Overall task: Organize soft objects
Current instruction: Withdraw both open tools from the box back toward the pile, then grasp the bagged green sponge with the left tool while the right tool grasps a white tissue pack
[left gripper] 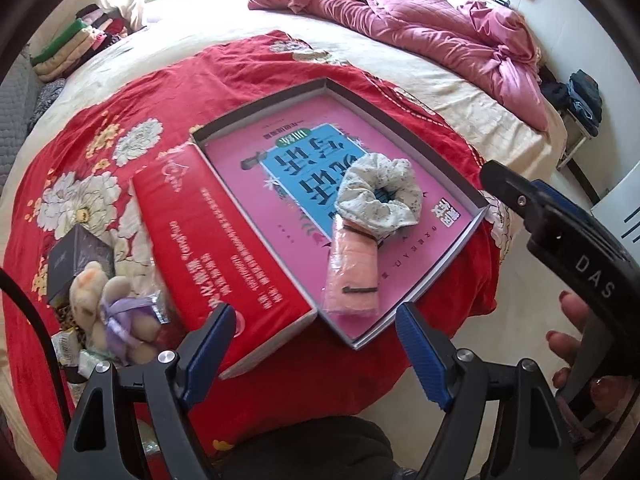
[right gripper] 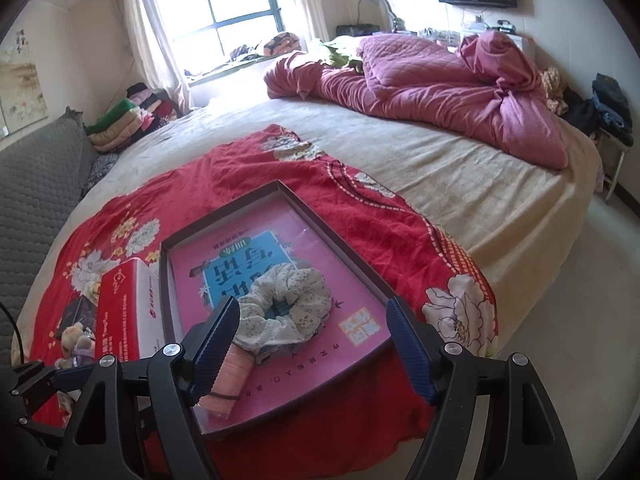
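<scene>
Bedroom bed (right gripper: 460, 200), red floral cloth: floral scrunchie (left gripper: 376, 194) and pink rolled towel (left gripper: 354, 276) collected in open box (left gripper: 478, 204); both grippers' jaws apart, empty.

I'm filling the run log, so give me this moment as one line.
left gripper: open, empty | right gripper: open, empty | scrunchie, pink roll: in tray | plush toy: outside

Bed (right gripper: 460, 208) bearing a red floral cloth (right gripper: 280, 168) at its near end and, beyond that cloth, a crumpled pink quilt (right gripper: 440, 92) at the far side.
</scene>
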Demonstrator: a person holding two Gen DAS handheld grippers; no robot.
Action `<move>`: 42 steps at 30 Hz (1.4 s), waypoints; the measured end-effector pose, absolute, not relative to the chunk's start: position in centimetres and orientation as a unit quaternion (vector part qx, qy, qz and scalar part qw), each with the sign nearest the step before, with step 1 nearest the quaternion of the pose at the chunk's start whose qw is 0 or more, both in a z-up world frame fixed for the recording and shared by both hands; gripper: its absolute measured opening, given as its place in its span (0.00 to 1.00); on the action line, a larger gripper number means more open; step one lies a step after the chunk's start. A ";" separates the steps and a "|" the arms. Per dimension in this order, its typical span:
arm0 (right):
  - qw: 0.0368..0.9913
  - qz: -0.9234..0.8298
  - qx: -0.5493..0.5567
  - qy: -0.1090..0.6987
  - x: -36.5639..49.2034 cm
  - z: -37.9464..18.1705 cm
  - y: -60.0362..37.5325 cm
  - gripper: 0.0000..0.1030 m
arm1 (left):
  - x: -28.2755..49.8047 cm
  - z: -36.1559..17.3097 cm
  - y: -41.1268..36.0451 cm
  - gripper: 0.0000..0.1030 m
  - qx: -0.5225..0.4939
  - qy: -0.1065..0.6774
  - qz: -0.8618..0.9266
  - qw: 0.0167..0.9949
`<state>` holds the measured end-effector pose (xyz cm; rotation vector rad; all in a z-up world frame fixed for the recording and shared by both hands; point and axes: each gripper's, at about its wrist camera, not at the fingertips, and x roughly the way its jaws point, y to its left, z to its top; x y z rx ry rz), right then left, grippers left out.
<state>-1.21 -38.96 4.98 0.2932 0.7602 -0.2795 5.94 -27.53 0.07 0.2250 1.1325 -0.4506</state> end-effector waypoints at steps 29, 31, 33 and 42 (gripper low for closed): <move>0.928 -0.104 0.084 0.347 -2.3 9.4 -33.4 0.75 | 4.6 3.6 -21.8 0.80 0.079 0.497 -0.173 0.846; 0.930 -0.096 0.081 0.345 -2.3 9.7 -32.6 0.75 | 4.5 4.0 -21.1 0.80 0.077 0.494 -0.168 0.849; 0.932 -0.089 0.079 0.342 -2.3 10.0 -31.9 0.75 | 4.3 4.2 -20.4 0.80 0.076 0.491 -0.165 0.852; 0.937 -0.034 0.076 0.338 -1.8 11.1 -27.2 0.75 | 4.3 5.0 -13.7 0.80 0.050 0.489 -0.116 0.863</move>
